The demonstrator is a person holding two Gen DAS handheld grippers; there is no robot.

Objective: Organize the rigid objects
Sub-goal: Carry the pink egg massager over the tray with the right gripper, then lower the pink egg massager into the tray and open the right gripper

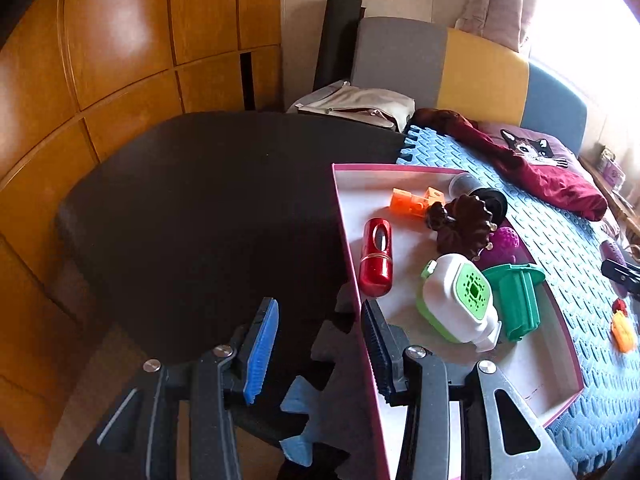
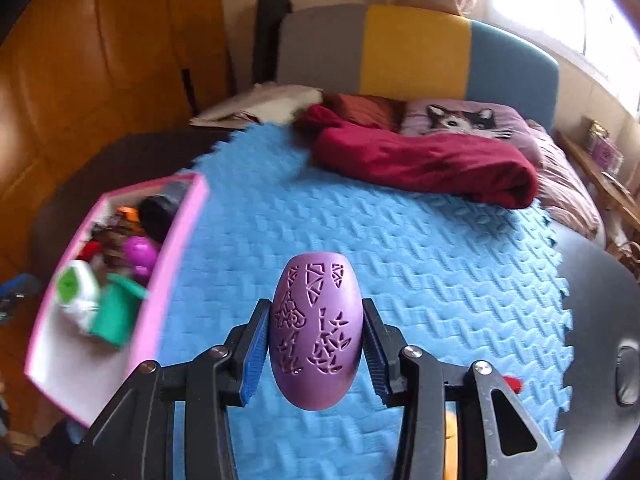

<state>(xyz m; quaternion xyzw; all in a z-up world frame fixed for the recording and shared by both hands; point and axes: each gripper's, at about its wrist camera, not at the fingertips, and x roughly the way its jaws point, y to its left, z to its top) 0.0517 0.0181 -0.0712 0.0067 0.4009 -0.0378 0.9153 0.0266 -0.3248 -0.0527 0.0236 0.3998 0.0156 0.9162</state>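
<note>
Right gripper (image 2: pixel 316 344) clamps a purple egg (image 2: pixel 316 336), left gripper (image 1: pixel 320 344) gapes empty, blurred pink box (image 2: pixel 168 264) half cut off

Daylit room, strong fisheye warp, one view smeared by motion

A blown-out bright window (image 1: pixel 592 8) glared at upper right; the glossy orange wooden wardrobe (image 1: pixel 120 32) carried soft reflections. The right-wrist view blurred the pink-rimmed cardboard box (image 2: pixel 180 248); edges curved and darkened in both.

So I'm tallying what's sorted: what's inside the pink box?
In the pink box: red capsule, orange blocks, brown figure, purple ball, green cup, white-green gadget. Anything beneath them is hidden.
</note>
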